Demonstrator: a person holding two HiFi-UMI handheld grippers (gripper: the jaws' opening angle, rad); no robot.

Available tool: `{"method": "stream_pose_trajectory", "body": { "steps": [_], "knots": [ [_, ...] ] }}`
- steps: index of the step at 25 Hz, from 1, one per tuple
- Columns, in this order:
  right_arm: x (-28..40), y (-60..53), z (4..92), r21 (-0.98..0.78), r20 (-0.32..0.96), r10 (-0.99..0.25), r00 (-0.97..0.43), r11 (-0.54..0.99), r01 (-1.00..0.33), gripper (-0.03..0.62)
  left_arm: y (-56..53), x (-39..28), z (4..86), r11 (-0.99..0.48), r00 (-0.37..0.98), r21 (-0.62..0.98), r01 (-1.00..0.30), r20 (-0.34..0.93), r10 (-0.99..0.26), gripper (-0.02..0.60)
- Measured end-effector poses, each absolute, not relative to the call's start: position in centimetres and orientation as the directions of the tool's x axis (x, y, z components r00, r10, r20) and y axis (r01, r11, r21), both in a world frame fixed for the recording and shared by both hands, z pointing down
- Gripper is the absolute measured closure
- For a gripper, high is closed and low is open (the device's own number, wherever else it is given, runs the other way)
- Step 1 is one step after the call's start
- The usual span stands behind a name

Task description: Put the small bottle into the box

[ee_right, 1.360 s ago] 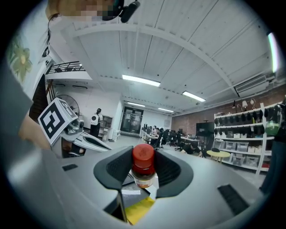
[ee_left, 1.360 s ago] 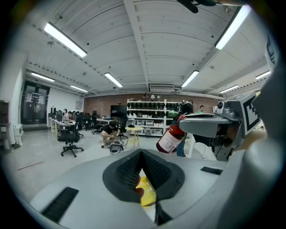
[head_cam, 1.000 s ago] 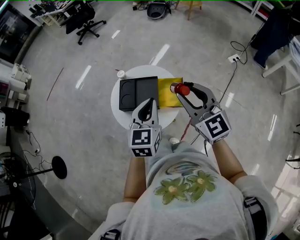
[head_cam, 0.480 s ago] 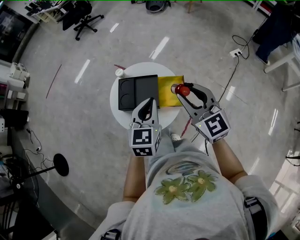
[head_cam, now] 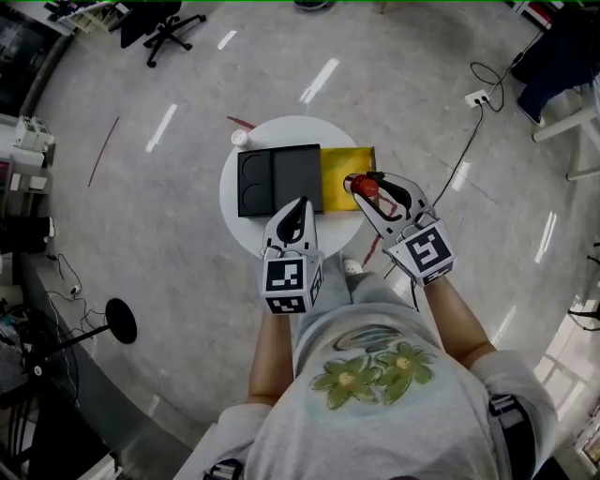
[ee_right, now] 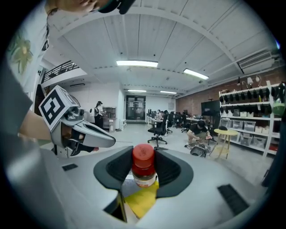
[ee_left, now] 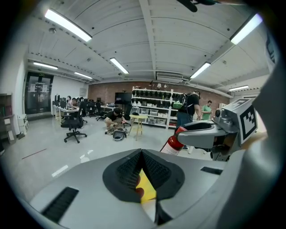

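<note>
My right gripper is shut on a small bottle with a red cap, held upright between the pads. It hangs over the near right corner of a yellow sheet on the round white table. Left of the sheet lies a black box with a round recess and a rectangular one. My left gripper is shut and empty, hovering at the box's near edge. The left gripper view shows the bottle in the right gripper.
A small white cup stands at the table's far left rim. A power strip and cable lie on the floor to the right, and an office chair stands far left. Desks and shelving line the room's edges.
The head view has drifted a little. The right gripper with the bottle sits slightly nearer the yellow sheet's near edge. The left gripper has kept its place.
</note>
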State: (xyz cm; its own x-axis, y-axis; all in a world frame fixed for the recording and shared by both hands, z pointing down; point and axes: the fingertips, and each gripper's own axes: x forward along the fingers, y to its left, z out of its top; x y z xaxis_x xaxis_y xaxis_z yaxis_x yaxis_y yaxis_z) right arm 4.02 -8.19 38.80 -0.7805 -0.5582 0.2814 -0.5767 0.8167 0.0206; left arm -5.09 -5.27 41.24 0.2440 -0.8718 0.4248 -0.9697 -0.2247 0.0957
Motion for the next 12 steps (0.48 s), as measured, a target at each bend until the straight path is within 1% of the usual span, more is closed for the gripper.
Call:
{"method": "stream_pose_trajectory", "body": {
  "steps": [12],
  "knots": [
    [1.9, -9.5, 42.8, -0.017, 0.367, -0.521, -0.771, 0.825, -0.566, 0.442, -6.9, -6.2, 43.5, -0.229, 0.263, 0.129, -0.965, 0.465, -0.845, 0.581]
  ]
}}
